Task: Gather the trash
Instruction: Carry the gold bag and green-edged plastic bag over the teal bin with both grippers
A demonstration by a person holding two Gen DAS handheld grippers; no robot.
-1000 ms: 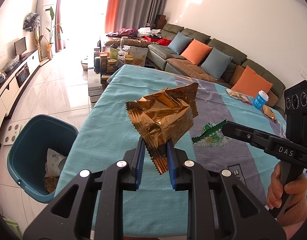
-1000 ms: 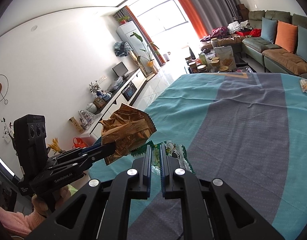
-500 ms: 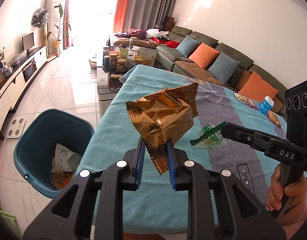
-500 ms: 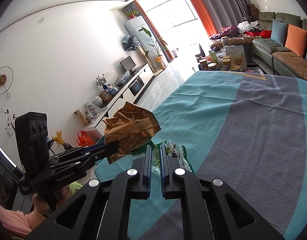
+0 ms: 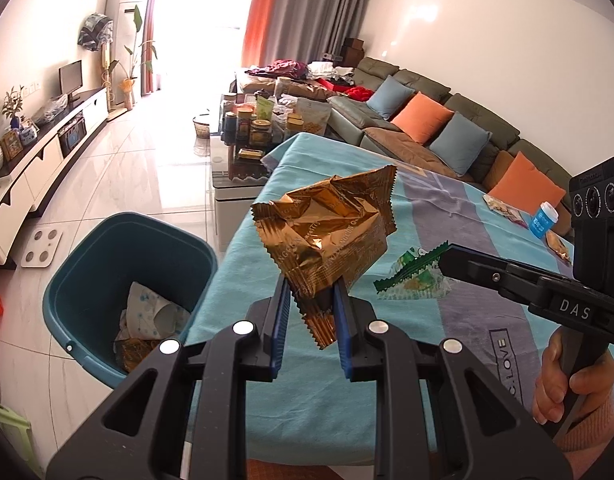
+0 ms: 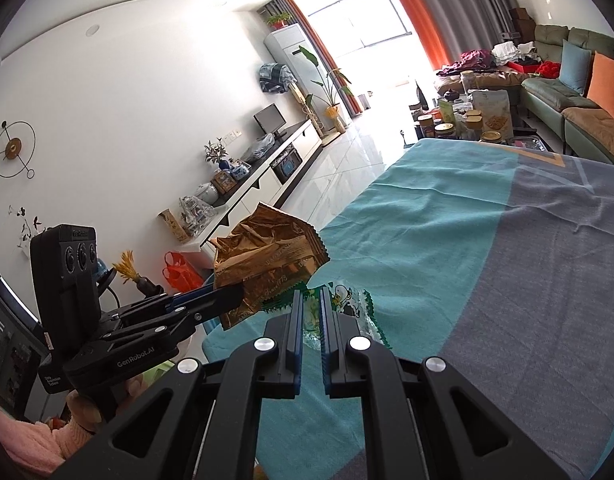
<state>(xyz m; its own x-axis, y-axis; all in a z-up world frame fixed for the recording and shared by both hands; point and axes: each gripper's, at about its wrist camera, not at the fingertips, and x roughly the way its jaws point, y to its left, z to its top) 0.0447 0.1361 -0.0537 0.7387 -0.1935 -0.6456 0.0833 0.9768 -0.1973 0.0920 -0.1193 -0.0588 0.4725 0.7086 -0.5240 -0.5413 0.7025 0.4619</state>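
My left gripper (image 5: 310, 280) is shut on a crumpled gold foil snack wrapper (image 5: 331, 232), held up over the left edge of the table. To its lower left on the floor stands a teal trash bin (image 5: 79, 280) with paper and a wrapper inside. My right gripper (image 6: 311, 300) is shut on a green and clear plastic wrapper (image 6: 343, 300), which also shows hanging from that gripper's tip as the green wrapper (image 5: 411, 276) in the left wrist view. In the right wrist view the left gripper (image 6: 231, 294) and its gold wrapper (image 6: 267, 260) are just left of my fingers.
The table is covered by a teal and grey cloth (image 5: 447, 320). At its far right lie a blue cup (image 5: 545, 218) and more wrappers (image 5: 503, 208). A low table with jars (image 5: 251, 128), a sofa (image 5: 427, 120) and a white TV cabinet (image 5: 39, 168) stand beyond.
Both grippers have moved left with their wrappers still held. The teal bin now sits closer to the left gripper, with more of its inside in view.
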